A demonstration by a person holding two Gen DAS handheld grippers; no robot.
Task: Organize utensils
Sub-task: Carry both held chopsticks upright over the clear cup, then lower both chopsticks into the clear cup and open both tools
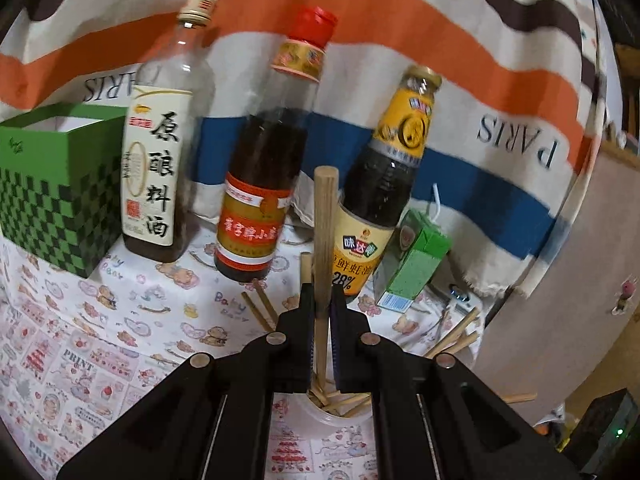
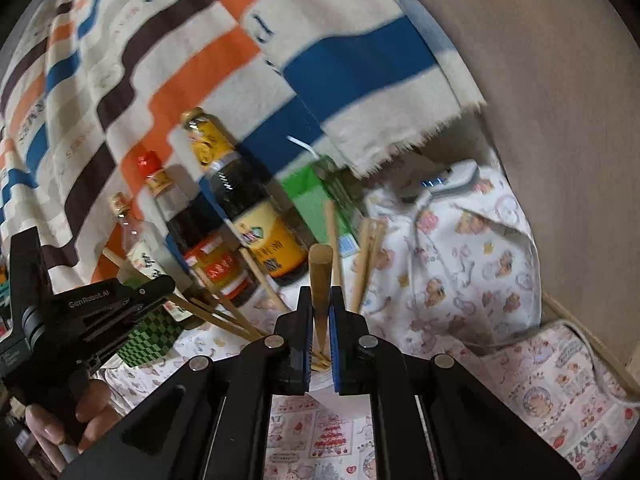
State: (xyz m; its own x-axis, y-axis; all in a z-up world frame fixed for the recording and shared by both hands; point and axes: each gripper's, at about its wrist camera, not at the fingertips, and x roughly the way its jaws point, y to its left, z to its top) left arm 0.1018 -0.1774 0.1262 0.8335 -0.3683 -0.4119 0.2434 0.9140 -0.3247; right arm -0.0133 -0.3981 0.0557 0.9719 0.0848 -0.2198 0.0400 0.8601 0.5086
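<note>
Below my left gripper (image 1: 323,296) sits a clear plastic cup (image 1: 320,410) with thin wooden chopsticks (image 1: 340,402) fanned out inside it; more of them splay past its rim to the left and right. My left gripper is clamped on a thick wooden stick (image 1: 325,232), which stands upright between the pads just above the cup. My right gripper (image 2: 321,300) is clamped on its own wooden stick (image 2: 320,280), also upright. On the bench (image 1: 120,340) farther back stand three sauce bottles (image 1: 256,184), with an open green checkered box (image 1: 52,184) at far left.
</note>
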